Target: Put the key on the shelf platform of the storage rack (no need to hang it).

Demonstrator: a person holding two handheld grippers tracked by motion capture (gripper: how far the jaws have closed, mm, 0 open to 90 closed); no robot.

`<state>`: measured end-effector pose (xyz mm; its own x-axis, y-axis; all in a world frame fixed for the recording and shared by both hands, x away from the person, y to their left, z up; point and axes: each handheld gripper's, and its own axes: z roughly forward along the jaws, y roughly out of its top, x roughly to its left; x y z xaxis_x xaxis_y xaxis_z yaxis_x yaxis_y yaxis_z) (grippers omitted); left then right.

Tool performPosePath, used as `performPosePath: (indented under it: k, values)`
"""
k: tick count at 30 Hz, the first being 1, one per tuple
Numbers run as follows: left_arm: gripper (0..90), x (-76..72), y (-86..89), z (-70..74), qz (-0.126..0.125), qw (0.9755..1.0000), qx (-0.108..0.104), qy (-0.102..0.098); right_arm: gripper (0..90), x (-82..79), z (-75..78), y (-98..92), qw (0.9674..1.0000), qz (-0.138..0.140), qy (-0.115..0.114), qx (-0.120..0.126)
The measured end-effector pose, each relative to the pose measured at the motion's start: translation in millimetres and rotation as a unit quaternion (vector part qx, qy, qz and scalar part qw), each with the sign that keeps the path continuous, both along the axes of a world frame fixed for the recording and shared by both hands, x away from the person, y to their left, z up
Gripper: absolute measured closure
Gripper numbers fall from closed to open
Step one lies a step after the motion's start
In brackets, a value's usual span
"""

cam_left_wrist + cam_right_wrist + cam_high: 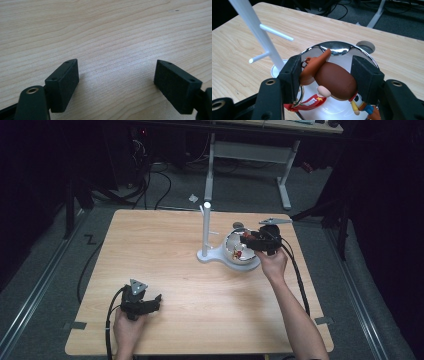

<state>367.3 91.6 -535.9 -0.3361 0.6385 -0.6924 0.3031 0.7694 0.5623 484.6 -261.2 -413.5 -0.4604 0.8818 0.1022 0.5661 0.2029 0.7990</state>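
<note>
Over the shiny bowl (pixel 337 48) at the far right of the wooden table (pixel 165 265), the right gripper (pixel 325 75) pinches a cowboy figurine keychain (pixel 334 80).

Seen in the right gripper view, both black jaws press on the toy's brown hat and head; a metal ring (pixel 299 100) and a red tag (pixel 312 102) hang beside the left jaw, and the small body dangles below into the bowl. Just beside the bowl stands a white peg stand (pixel 205 232), its thin upright carrying short side pegs, its base touching the bowl's rim. Near the table's front left edge, well apart from all this, the left gripper (pixel 116 75) rests low above bare wood with its jaws spread wide and nothing between them. From above, the right hand (pixel 272 265) grips its tool from the near side.
</note>
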Motion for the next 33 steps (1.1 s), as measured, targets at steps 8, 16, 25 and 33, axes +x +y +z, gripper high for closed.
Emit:
performPosePath:
  k: [8, 16, 25, 33]
  values:
    - [20.4, 0.0, 0.0, 0.0, 0.000, 1.0000, 0.000, 0.000, 43.4, 9.9, -13.4, -3.0, 0.9997, -0.013, 0.021, -0.009]
    - [20.4, 0.0, -0.1, 0.0, 0.000, 1.0000, 0.000, 0.000, 43.3, 15.7, -23.8, 1.0, 0.9993, -0.011, 0.035, -0.009]
    - [20.4, 0.0, 0.1, 0.0, -0.001, 1.0000, -0.001, 0.000, 43.0, 23.2, -36.6, 2.3, 0.9985, -0.019, 0.051, 0.000]
    - [20.6, -0.1, 0.1, 0.2, -0.001, 1.0000, -0.002, 0.001, 42.8, 27.8, -43.1, 5.9, 0.9983, -0.027, 0.050, -0.015]
